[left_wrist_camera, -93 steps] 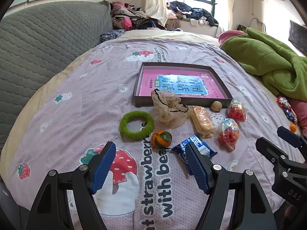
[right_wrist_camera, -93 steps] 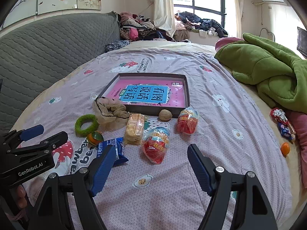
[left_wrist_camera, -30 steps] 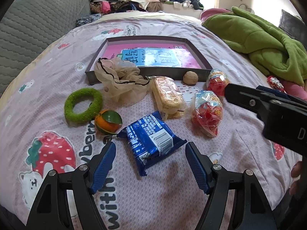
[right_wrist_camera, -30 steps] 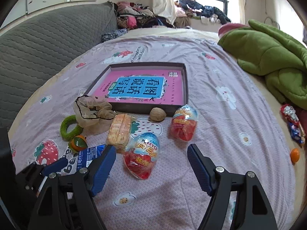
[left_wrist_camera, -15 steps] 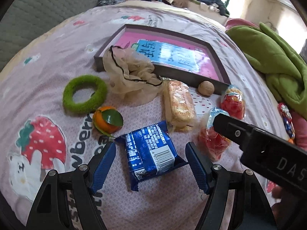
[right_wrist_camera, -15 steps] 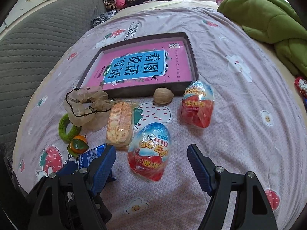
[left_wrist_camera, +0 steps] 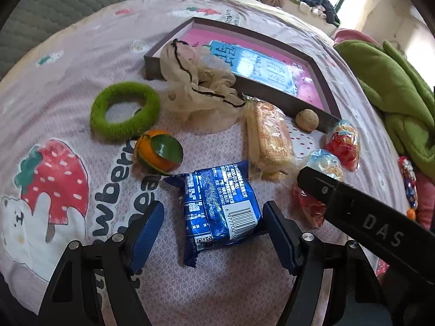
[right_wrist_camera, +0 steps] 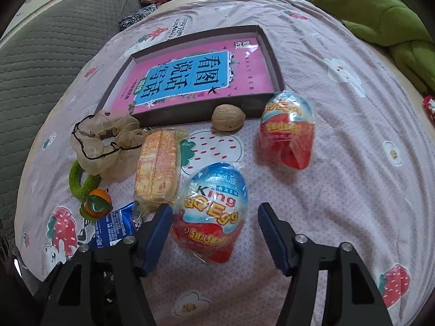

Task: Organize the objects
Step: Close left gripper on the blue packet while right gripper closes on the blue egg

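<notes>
A blue snack packet (left_wrist_camera: 217, 203) lies flat on the pink bedsheet, between the fingers of my open left gripper (left_wrist_camera: 213, 217); the pads do not touch it. My right gripper (right_wrist_camera: 214, 217) straddles a blue-and-red wrapped toy egg (right_wrist_camera: 212, 206). Its jaws are closing, the left pad is at the wrapper and the right pad is still apart. Behind lie a second egg (right_wrist_camera: 288, 130), a walnut (right_wrist_camera: 228, 116), a biscuit pack (right_wrist_camera: 157, 168), a beige scrunchie (right_wrist_camera: 106, 141), a green ring (left_wrist_camera: 125, 110) and a small orange (left_wrist_camera: 159, 150). A dark shallow box (right_wrist_camera: 273, 62) holds a pink book.
A green blanket (right_wrist_camera: 380, 8) is heaped at the right of the bed. A grey quilted headboard (right_wrist_camera: 40, 54) runs along the left. Wrapped candies (left_wrist_camera: 407, 179) lie by the right edge. The right gripper's black body (left_wrist_camera: 367, 217) crosses the left wrist view.
Both grippers have come down closer to the bed. The left one now straddles the blue packet, the right one straddles the egg, and the right jaws have narrowed.
</notes>
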